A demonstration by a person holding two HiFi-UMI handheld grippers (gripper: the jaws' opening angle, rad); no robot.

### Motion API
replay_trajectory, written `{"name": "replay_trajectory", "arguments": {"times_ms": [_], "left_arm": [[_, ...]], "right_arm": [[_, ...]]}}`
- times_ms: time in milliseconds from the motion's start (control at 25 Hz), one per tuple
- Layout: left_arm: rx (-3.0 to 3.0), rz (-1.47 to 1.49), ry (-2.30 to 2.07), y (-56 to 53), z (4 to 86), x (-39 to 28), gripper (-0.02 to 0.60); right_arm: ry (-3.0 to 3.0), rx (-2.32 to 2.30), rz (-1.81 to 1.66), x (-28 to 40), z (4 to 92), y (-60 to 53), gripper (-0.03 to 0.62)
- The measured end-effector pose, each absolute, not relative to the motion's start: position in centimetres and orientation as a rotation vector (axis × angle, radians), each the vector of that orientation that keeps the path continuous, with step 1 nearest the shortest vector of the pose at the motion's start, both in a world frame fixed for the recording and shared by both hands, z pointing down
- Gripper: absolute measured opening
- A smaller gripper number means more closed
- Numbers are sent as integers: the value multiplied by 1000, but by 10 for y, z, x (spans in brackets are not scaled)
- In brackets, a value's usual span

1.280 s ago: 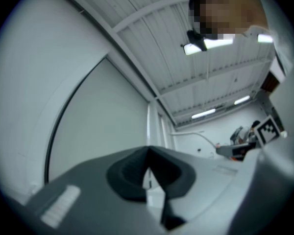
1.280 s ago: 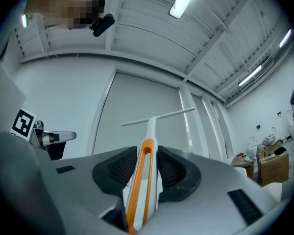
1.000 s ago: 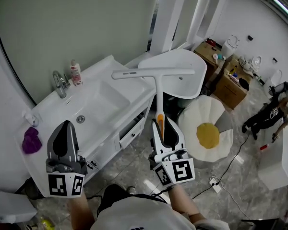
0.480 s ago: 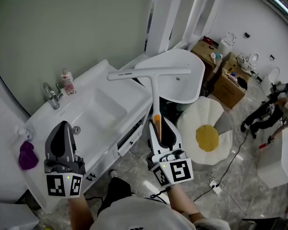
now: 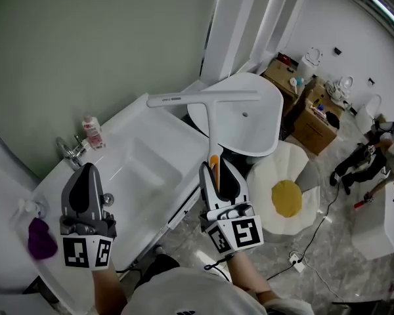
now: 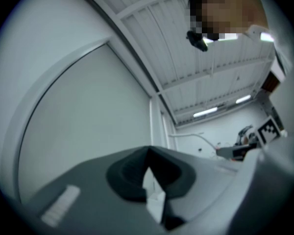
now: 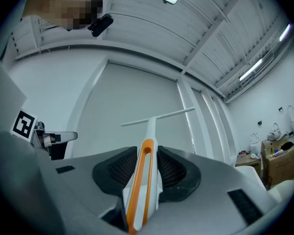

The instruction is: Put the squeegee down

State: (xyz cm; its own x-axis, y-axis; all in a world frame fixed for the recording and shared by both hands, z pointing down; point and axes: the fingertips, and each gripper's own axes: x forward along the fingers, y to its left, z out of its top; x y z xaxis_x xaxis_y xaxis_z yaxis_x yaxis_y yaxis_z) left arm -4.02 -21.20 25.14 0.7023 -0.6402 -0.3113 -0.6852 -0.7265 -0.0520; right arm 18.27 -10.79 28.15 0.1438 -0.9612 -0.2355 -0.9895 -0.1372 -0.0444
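The right gripper at centre frame clamps the squeegee by its handle, blade upward; the left gripper at lower left is pinched together, empty.

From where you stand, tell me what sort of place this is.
Likely a bathroom mock-up or showroom: a white sink with a faucet, a bottle beside it, and cardboard boxes behind.

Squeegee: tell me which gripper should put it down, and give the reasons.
Right. The right gripper has its jaws closed on the squeegee by its orange-and-white handle, blade end pointing away. The left gripper holds nothing, its jaws together.
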Motion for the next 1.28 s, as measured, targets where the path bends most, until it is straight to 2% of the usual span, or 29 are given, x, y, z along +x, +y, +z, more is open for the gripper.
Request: {"name": "replay_trajectory", "arguments": {"times_ms": [600, 1280], "left_arm": [[-2824, 387, 1084, -293, 287, -50, 6], [-2794, 327, 1285, -336, 314, -35, 6]], "right_arm": [[1936, -2260, 137, 178, 302, -191, 132], [2220, -2175, -235, 211, 402, -301, 132]]}}
